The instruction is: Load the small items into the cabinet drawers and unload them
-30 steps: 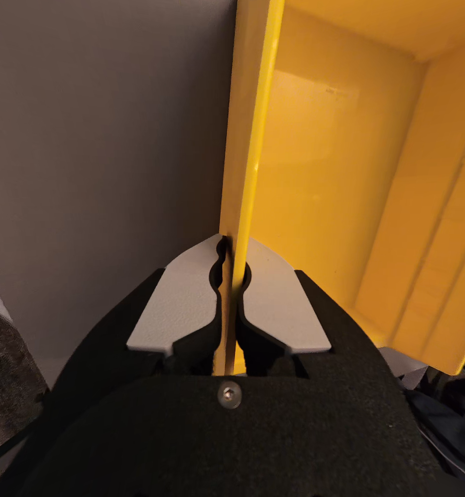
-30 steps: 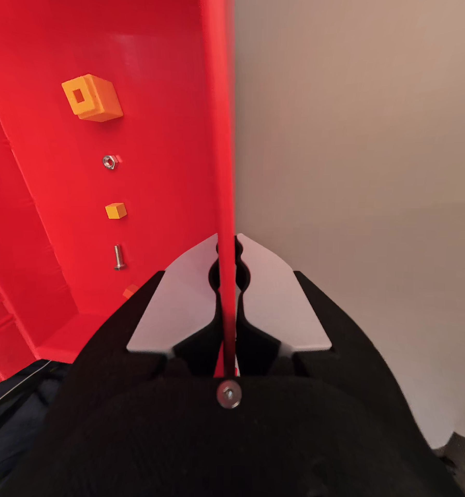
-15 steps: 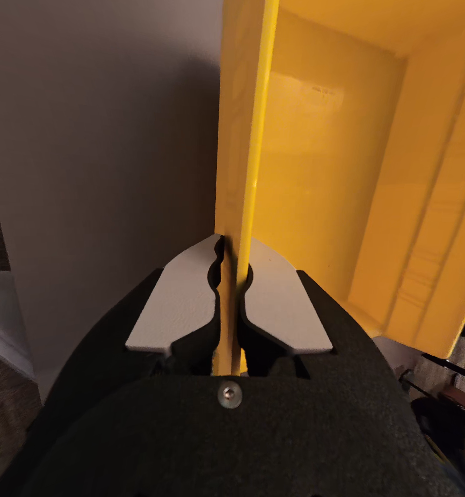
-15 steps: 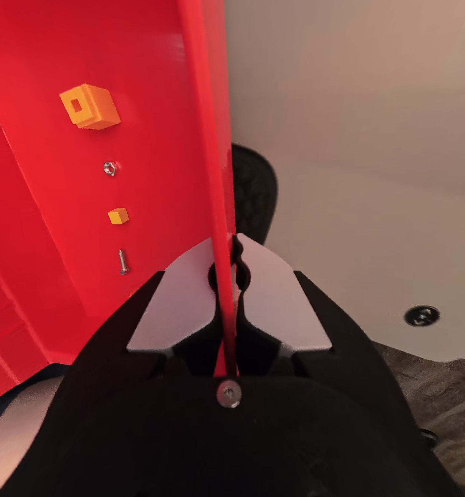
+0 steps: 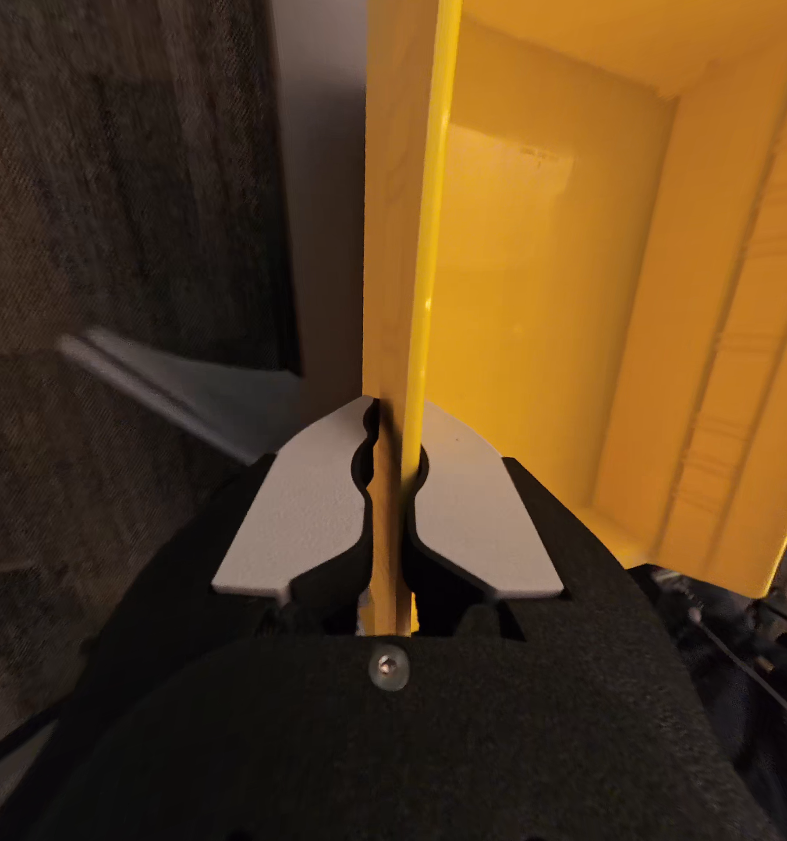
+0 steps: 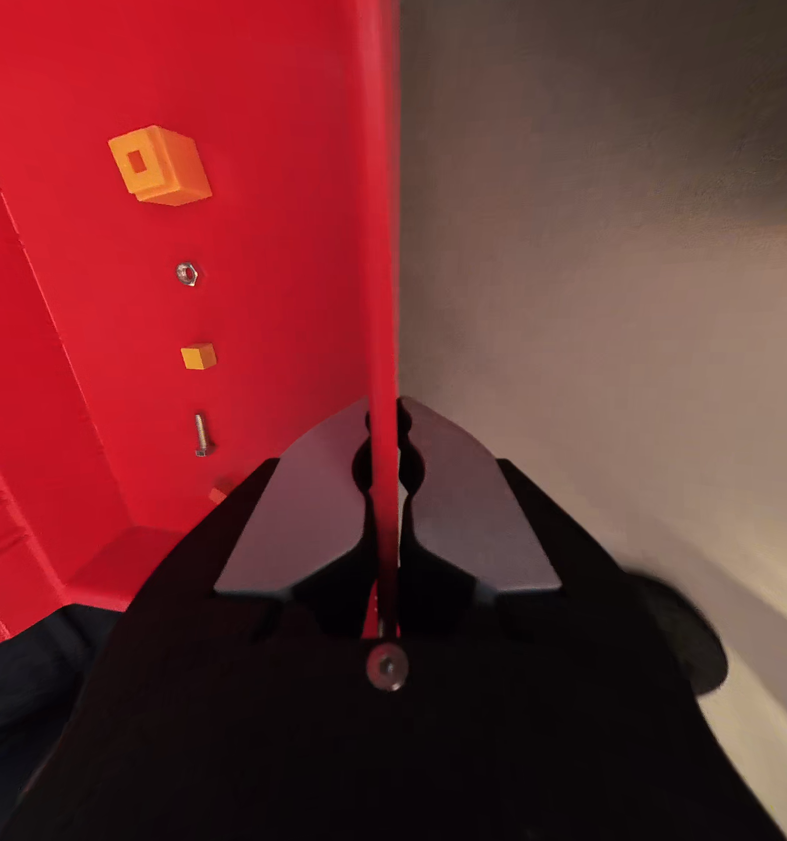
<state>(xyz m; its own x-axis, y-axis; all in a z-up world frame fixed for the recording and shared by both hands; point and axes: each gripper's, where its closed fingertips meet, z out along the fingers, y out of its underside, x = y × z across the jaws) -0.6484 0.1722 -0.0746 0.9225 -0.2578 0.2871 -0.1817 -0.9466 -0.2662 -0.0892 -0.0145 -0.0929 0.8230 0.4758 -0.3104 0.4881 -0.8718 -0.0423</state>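
Observation:
My left gripper (image 5: pixel 394 412) is shut on the side wall of a yellow drawer (image 5: pixel 542 318), which looks empty inside. My right gripper (image 6: pixel 382 409) is shut on the side wall of a red drawer (image 6: pixel 268 136). On the red drawer's floor lie a large orange block with a square hole (image 6: pixel 159 166), a steel nut (image 6: pixel 187 273), a small orange cube (image 6: pixel 199 356), a steel bolt (image 6: pixel 202 434) and an orange piece (image 6: pixel 218 493) half hidden behind my finger.
Left of the yellow drawer is dark grey carpet (image 5: pixel 109 205) with a pale strip (image 5: pixel 155 382) across it. Right of the red drawer is a pale blurred surface (image 6: pixel 610 318). Dark cloth (image 6: pixel 27 660) lies below the red drawer. My hands' fingertips stand some 60 cm from each other.
Both drawers have been carried on in my closed grippers; the background behind each has shifted, with carpet now filling the left wrist view's left side. The items in the red drawer kept their places.

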